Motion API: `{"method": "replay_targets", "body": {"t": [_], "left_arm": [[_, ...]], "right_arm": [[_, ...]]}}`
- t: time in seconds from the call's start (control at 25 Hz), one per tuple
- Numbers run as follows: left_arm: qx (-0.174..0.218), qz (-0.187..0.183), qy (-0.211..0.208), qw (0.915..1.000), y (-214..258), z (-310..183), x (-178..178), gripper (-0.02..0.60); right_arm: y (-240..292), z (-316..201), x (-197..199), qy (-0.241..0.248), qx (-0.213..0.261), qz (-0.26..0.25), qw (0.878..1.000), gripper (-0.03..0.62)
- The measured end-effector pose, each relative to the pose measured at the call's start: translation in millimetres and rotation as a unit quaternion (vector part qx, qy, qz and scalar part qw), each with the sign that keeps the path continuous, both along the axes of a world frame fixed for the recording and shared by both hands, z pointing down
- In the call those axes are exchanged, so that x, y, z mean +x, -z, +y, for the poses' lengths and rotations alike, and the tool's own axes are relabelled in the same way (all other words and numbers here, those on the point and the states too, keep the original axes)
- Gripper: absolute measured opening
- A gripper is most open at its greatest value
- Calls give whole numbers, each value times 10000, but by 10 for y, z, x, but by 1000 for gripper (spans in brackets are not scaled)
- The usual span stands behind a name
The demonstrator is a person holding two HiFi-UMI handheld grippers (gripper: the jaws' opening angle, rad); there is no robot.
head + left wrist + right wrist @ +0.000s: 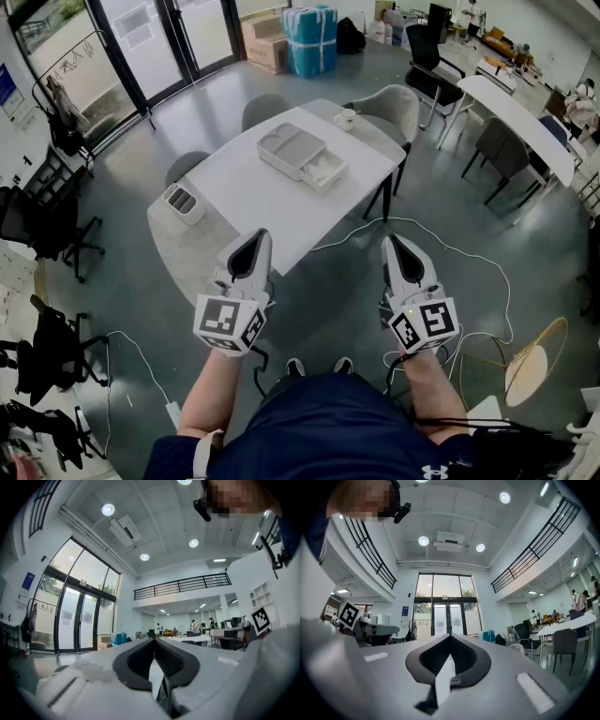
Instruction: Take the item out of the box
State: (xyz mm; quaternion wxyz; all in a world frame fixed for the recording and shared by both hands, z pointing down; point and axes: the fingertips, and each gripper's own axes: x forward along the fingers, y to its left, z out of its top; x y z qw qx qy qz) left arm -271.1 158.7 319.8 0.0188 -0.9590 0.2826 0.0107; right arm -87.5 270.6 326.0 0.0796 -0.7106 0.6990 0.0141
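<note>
Both pairs of jaws were closed tip to tip, gripping nothing. The left gripper (260,242) and right gripper (394,246) hung before the white square table (246,202). The pale grey flat plastic box (292,148) lay well beyond them, with a crumpled white item (326,171) in its open tray.

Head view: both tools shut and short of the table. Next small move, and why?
Probably reach forward towards the flat light-grey box on the white square table. The left tool and right tool are shut, empty and short of the table's near edge; what looks like the box's drawer stands pulled out with something white inside.
</note>
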Motion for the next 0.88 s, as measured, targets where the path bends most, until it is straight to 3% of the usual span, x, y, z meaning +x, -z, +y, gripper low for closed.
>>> {"method": "replay_targets", "body": {"t": [0.24, 0.64, 0.88], "left_arm": [[23, -41, 72, 10000, 4, 14, 102, 3], [98, 73, 594, 9982, 196, -228, 292, 3], [27, -16, 527, 9986, 137, -105, 466, 3]], "right_arm": [[-24, 18, 113, 73, -21, 5, 10000, 0], [-15, -93, 655, -41, -86, -128, 9999, 2], [-27, -63, 795, -15, -72, -155, 9999, 2]]}}
